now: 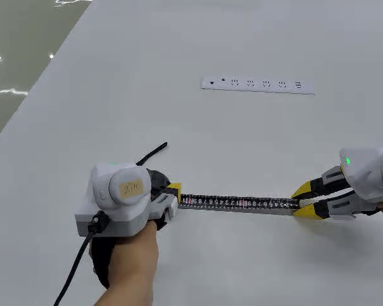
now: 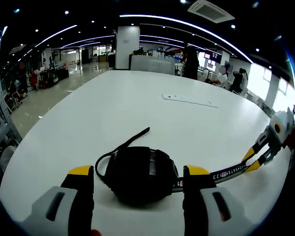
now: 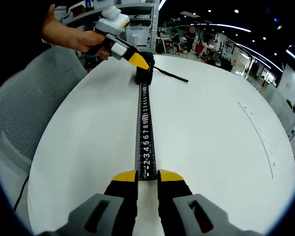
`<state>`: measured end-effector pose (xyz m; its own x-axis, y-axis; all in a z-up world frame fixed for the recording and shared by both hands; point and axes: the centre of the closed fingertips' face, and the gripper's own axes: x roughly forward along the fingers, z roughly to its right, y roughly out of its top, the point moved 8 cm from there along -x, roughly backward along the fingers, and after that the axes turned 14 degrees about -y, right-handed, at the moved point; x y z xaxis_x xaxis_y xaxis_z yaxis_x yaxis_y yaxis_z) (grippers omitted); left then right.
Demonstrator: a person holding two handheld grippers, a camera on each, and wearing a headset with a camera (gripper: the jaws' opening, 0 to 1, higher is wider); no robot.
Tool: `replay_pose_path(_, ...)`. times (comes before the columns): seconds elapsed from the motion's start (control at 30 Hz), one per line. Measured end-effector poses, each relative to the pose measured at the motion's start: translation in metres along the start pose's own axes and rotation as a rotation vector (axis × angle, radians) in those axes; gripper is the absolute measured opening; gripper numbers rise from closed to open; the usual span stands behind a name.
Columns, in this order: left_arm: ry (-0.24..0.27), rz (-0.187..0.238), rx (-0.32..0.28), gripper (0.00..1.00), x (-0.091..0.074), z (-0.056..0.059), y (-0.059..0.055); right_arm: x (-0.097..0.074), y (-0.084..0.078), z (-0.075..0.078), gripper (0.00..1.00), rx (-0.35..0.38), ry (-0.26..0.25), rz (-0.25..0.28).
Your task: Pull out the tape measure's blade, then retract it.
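Right gripper (image 3: 147, 176) has its yellow-tipped jaws drawn close together, pinching the free end of the blade (image 3: 145, 123) between them. From there the blade runs straight, low over the table, with its printed numbers facing up, back to the black tape measure case (image 2: 140, 174). In the head view the case sits at the left and the pinched end at the right, well apart, so a long stretch of blade is out.

The left gripper (image 1: 169, 199) has its jaws spread, one on each side of the case. In the left gripper view a strip of bare table shows between one jaw and the case, while the other jaw stands right at the side where the blade leaves it. A hand (image 1: 134, 255) holds this gripper from behind, and a black cable (image 1: 73, 274) trails from it towards the near edge.

A thin black strap (image 1: 152, 153) lies on the table behind the case. Farther back, a white power strip (image 1: 257, 85) lies flat on the white table (image 1: 242, 140), well clear of both grippers. Glossy floor (image 1: 19, 38) shows beyond the table's left edge
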<state>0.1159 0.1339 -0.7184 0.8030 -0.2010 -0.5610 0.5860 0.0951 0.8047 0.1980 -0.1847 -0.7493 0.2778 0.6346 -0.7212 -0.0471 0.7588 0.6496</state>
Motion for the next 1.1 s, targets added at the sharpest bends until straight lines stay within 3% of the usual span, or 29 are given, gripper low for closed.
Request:
replay_pose_path(0.33,0.012,-0.016,-0.013,0.69,0.0018,0.0014,-0.0047,0.0003,0.0002,-0.0006,0.15,-0.008,-0.006,0.006)
replay_pose_path(1.1,0.033,0.0,-0.043,0.64,0.0027,0.0003,-0.0037,-0.0012,0.0009,-0.0027,0.14,-0.021,-0.01,0.001)
